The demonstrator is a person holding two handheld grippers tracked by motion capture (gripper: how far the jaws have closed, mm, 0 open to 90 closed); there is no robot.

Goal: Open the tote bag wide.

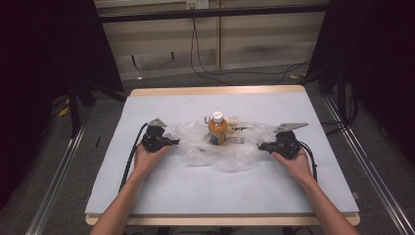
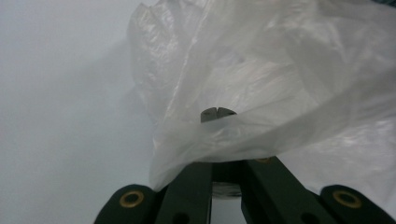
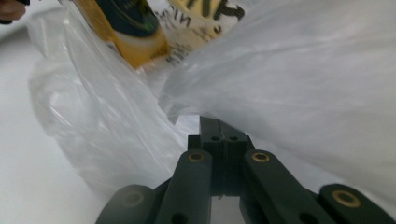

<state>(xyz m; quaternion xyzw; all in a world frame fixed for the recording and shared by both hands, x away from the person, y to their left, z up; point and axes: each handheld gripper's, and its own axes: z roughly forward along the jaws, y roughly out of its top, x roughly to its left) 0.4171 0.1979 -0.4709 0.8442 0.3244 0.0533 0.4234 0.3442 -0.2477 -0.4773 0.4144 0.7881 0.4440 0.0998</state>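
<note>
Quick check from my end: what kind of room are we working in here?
Probably a lab or recording booth, not a home: a bare grey-topped table stands between black curtains, loose cables trail over the floor behind it, and metal rails run alongside.

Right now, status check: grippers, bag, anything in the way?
Left gripper shut on plastic bag, left edge. Right gripper shut on its right edge. Orange bottle upright inside. Nothing blocking on the table.

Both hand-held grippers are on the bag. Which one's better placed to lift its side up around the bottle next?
Roughly even, slight edge to the right hand-held gripper: shut on the plastic bag, bottle close ahead in its view. The left hand-held gripper also pinches film.
</note>
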